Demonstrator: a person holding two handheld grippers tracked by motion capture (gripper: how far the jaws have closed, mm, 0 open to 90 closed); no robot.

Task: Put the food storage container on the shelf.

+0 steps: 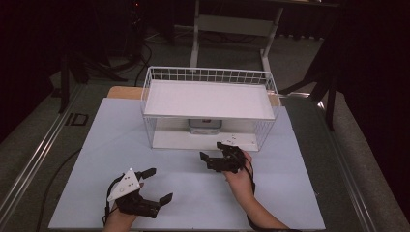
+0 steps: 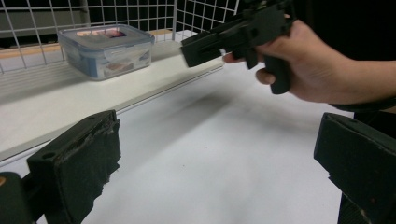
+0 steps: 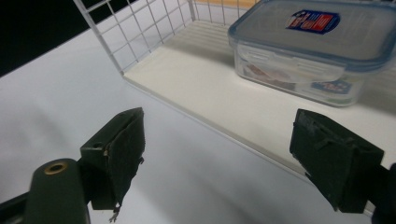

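A clear plastic food box [image 1: 205, 126] with a blue-rimmed lid [image 3: 317, 42] stands on the lower board [image 3: 196, 79] of a white wire shelf rack [image 1: 208, 99]. My right gripper [image 1: 211, 150] hovers just in front of the rack's open side, a short way short of the box, with its jaws open and nothing between them [image 3: 217, 154]. My left gripper [image 1: 162, 183] rests low over the white table near the front left, open and empty [image 2: 215, 163]. Its view takes in the box [image 2: 106, 49] and the person's right hand [image 2: 317, 70].
The rack stands at the back middle of a white tabletop [image 1: 193, 193], its top shelf bare and edged by a wire rail [image 1: 208, 75]. A table frame [image 1: 232, 29] and dark stands lie on the floor beyond.
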